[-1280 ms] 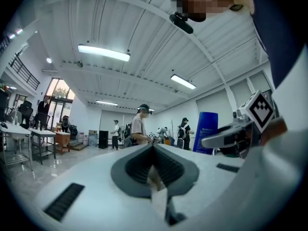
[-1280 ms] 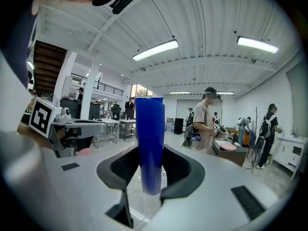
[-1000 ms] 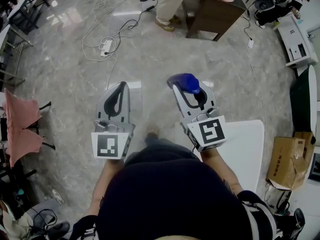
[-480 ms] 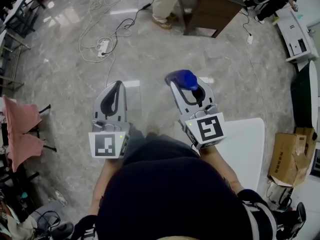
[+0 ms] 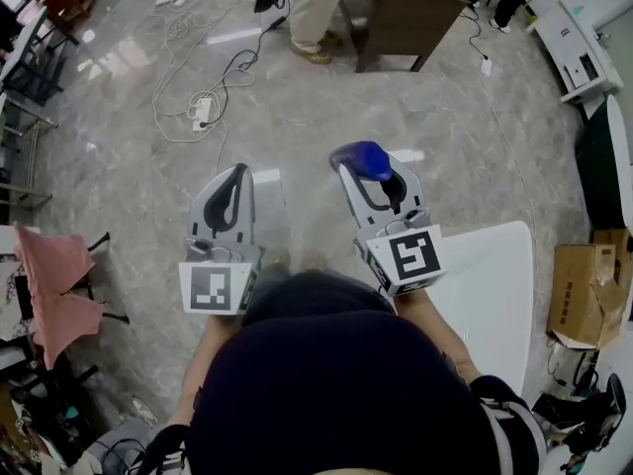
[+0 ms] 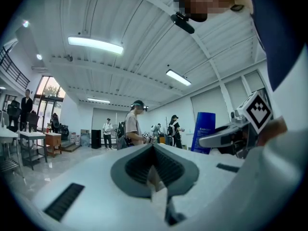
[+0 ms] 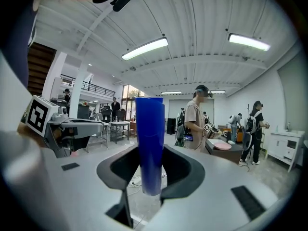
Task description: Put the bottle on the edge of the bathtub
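A tall blue bottle point(image 5: 366, 158) stands upright between the jaws of my right gripper point(image 5: 368, 172), which is shut on it and holds it above the floor. In the right gripper view the bottle point(image 7: 150, 138) rises straight up out of the right gripper point(image 7: 151, 179). A white flat bathtub edge point(image 5: 485, 290) lies just right of and below that hand. My left gripper point(image 5: 236, 178) hovers level with it on the left, shut and empty. In its own view the left gripper point(image 6: 154, 153) shows both pads meeting.
A person point(image 5: 312, 8) stands beside a brown table point(image 5: 401, 18) at the far side. A power strip with cables point(image 5: 203, 112) lies on the marble floor. There is a cardboard box point(image 5: 584, 295) at the right and pink cloth on a rack point(image 5: 49, 285) at the left.
Both grippers stay in almost the same places and the bottle remains held. The surroundings drift slightly in the head view as the head turns.
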`<state>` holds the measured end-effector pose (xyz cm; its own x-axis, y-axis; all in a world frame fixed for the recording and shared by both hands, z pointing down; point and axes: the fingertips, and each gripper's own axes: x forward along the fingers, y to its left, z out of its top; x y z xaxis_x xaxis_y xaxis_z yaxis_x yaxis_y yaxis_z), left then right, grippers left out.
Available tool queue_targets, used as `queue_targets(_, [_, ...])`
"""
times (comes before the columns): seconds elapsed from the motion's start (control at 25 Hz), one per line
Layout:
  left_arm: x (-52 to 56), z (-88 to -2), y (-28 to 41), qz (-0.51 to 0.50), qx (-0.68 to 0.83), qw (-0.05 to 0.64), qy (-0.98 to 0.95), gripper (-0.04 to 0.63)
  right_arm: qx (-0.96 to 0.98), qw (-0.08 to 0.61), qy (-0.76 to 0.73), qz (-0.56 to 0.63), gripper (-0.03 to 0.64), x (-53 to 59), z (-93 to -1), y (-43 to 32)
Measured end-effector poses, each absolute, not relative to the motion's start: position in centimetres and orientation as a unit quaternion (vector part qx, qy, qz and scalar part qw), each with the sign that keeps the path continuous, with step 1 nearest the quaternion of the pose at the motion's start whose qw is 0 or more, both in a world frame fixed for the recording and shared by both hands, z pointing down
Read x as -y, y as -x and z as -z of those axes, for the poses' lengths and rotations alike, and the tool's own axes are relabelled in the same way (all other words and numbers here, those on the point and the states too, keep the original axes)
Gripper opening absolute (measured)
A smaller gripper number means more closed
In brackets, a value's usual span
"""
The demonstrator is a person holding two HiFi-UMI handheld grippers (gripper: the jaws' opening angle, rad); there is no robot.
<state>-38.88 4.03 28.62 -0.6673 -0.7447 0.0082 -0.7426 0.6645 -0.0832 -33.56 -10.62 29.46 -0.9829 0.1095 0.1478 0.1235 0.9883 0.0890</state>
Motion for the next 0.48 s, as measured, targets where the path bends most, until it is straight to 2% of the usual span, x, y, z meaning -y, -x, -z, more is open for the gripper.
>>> queue_targets(0.48, [-3.9,-28.6,41.2,0.036,-0.887,0.012,0.461,0.002,0.996,0.077,0.012,0.042,0.160,10.0,-29.8,34.8])
